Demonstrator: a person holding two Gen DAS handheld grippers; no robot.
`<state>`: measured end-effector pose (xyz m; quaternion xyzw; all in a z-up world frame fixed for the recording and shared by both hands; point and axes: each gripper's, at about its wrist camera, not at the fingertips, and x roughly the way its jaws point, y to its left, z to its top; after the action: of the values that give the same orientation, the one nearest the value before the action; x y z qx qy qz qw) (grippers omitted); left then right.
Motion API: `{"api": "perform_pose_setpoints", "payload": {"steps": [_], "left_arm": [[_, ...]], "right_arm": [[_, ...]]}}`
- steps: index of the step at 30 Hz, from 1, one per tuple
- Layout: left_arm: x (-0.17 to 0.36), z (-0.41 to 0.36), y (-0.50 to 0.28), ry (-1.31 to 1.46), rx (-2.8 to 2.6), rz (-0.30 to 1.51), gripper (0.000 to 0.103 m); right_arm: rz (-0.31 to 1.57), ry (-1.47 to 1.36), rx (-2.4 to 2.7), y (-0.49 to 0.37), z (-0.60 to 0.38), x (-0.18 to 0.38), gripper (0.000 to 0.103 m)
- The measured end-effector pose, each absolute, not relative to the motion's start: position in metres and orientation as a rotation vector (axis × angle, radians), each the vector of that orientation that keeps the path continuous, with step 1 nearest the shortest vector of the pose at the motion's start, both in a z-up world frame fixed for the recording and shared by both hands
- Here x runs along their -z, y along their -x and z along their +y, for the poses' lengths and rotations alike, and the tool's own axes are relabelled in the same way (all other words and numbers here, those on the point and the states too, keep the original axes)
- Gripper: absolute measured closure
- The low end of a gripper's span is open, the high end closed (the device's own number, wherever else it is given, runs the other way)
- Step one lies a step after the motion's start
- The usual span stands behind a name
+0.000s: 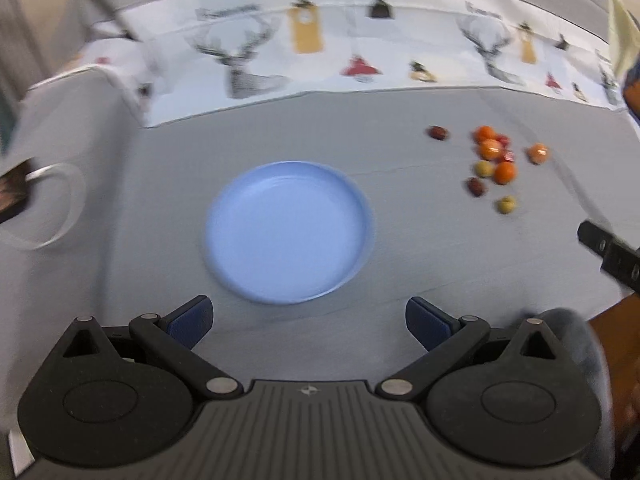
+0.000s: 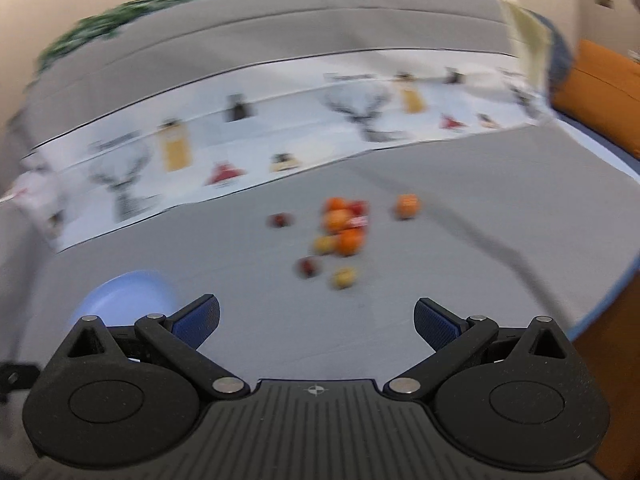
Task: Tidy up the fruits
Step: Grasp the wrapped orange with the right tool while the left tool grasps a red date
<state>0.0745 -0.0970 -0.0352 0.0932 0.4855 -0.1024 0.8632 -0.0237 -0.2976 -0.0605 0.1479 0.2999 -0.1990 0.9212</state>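
We seem to be in a home: a grey-clothed table (image 1: 280, 132) with a reindeer-print runner (image 1: 360, 40), an orange cushion (image 2: 600, 92), green garland (image 2: 104, 28).

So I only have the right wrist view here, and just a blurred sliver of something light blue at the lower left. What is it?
Observer: A round blue plate, fully visible in the left wrist view, nothing on it.
Operator: Is the left gripper holding anything?
Observer: No. The left gripper is open and empty, near the plate's close edge.
Operator: Anything further left?
Observer: A transparent ring-like object lies left of the plate; what it is, I cannot tell.
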Motion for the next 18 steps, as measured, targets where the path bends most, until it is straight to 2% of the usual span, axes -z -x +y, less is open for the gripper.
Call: {"api": "perform_pose_setpoints", "payload": {"steps": [6, 9, 11, 18], "left_arm": [[0.068, -0.179, -0.134, -0.175, 0.331, 1.054, 0.000], [0.086, -0.226, -0.166, -0.217, 0.370, 1.015, 0.000], [0.102, -0.256, -0.186, -0.256, 0.398, 1.013, 0.000], [0.168, -0.325, -0.246, -0.302, 0.423, 1.133, 0.000]], "right_arm": [[0.612, -0.298, 0.541, -0.017, -0.384, 0.086, 0.001], [0.771, -0.344, 0.498, -0.057, -0.423, 0.126, 0.001], [0.812, -0.376, 0.524, -0.074, -0.441, 0.148, 0.001], [0.816, -0.388, 0.523, -0.143, -0.499, 0.201, 0.001]]}}
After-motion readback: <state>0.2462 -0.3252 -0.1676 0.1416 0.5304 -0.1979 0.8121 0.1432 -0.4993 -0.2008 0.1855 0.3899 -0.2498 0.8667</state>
